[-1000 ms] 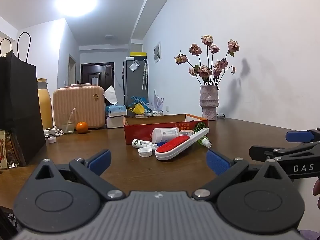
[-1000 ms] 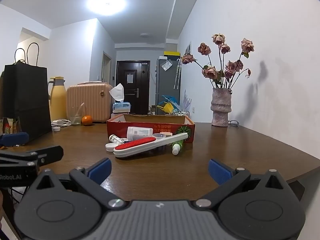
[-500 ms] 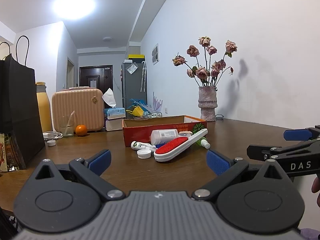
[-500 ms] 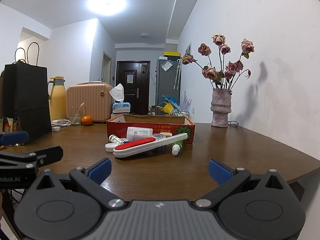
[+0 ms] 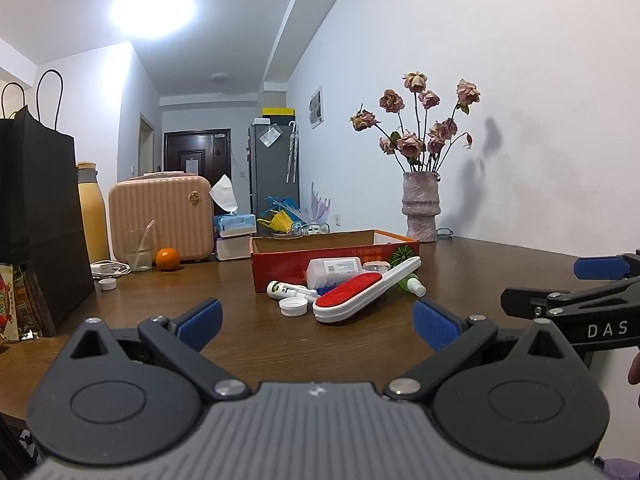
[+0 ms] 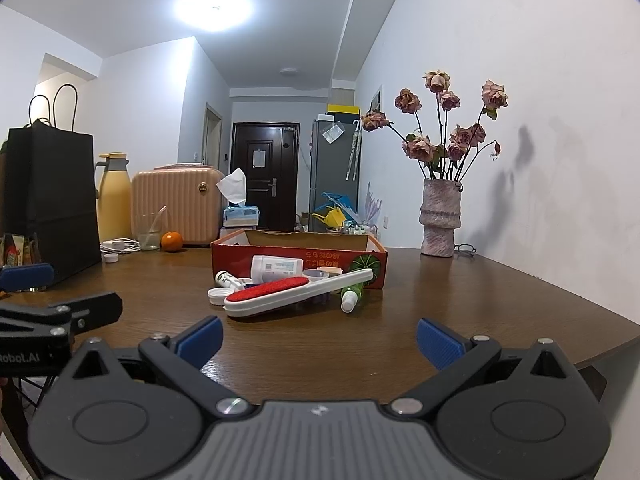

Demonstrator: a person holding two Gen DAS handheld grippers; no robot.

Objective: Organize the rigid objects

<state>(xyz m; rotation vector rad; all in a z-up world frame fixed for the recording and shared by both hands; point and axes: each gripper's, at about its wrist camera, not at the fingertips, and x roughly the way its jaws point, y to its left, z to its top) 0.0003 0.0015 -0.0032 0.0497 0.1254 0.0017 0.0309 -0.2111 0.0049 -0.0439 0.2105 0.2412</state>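
Red-padded white plastic lint brush (image 5: 366,293) is lying on the brown wooden table (image 5: 240,344), well ahead of both grippers, w/ its handle leaning against the red cardboard box (image 5: 320,254). Left gripper (image 5: 316,322) is hovering w/ jaws spread, empty. Right gripper (image 6: 318,334) likewise released, holding nothing. White screw cap (image 5: 294,306) is sitting just beside the brush; white pill bottle (image 5: 334,272) is lying behind it.
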